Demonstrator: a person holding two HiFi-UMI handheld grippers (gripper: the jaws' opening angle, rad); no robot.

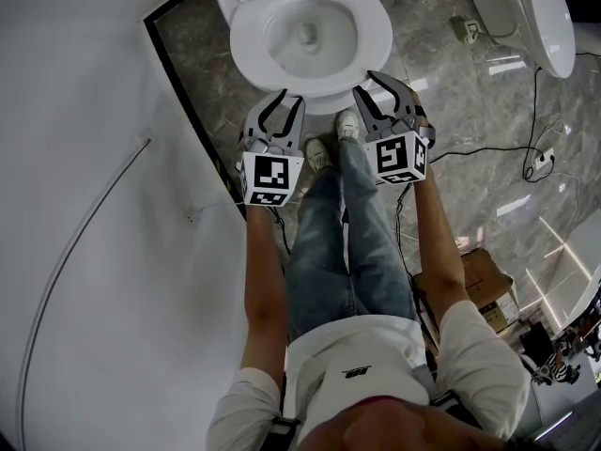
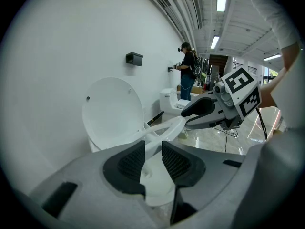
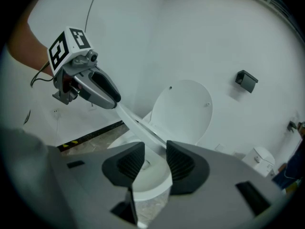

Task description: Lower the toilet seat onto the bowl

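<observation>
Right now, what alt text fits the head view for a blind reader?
Looking down, a person stands at a white toilet, the left gripper and right gripper side by side, jaws closed on the front rim of its toilet seat. White wall at left; grey marble floor and a second toilet at right.

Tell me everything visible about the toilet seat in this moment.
The toilet seat is a plain white oval ring, glossy like plastic. It is hinged at the back, in front of the upright lid. It sits tilted, with its front raised off the bowl. The left gripper and right gripper each clamp its front edge, one on each side.
</observation>
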